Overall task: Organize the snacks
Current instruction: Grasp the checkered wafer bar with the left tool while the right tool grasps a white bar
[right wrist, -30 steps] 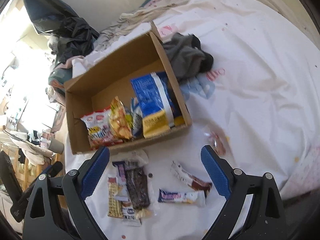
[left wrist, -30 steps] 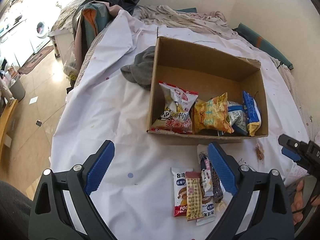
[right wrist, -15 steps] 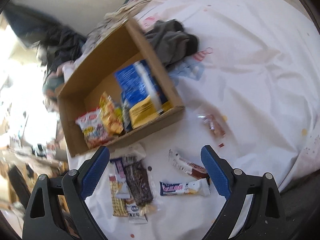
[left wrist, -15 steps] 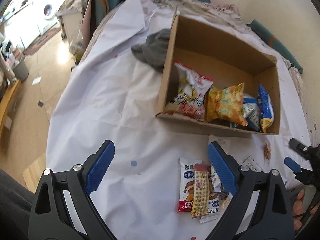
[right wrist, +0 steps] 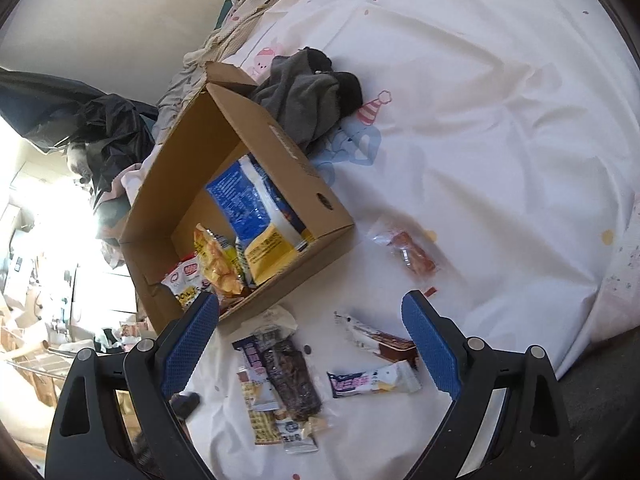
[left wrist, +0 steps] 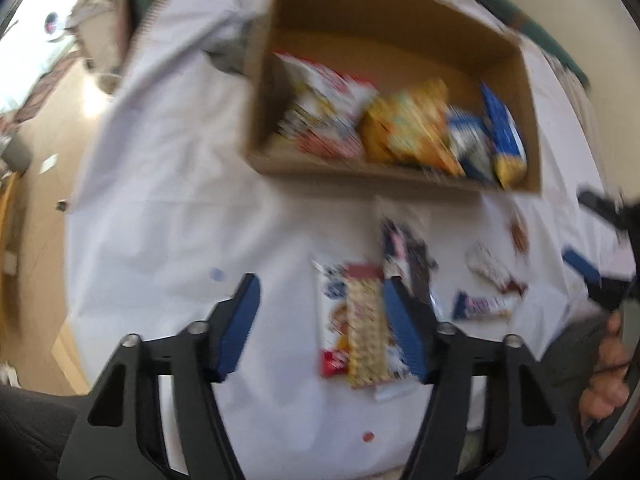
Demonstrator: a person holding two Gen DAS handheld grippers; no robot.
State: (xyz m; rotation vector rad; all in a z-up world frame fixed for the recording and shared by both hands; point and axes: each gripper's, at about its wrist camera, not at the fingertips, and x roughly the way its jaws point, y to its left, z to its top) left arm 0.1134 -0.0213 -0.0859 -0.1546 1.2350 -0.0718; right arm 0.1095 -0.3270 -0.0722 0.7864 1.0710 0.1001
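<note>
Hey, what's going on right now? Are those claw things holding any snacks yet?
Left gripper open, empty. Right gripper open, empty. Snack bars loose on the sheet, cardboard box part filled. Grey cloth beside box, not blocking.

One brown cardboard box; four bagged snacks inside, apparently; three separate wrapped snacks plus one small overlapping pile outside.

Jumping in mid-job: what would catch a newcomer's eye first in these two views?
The open cardboard box on the white sheet, with bright snack bags standing along its near wall, the blue and yellow bag the largest. In front of it loose bars lie scattered, among them a dark bar, between the fingers of the open right gripper. A grey garment is heaped against the box's far side.
</note>
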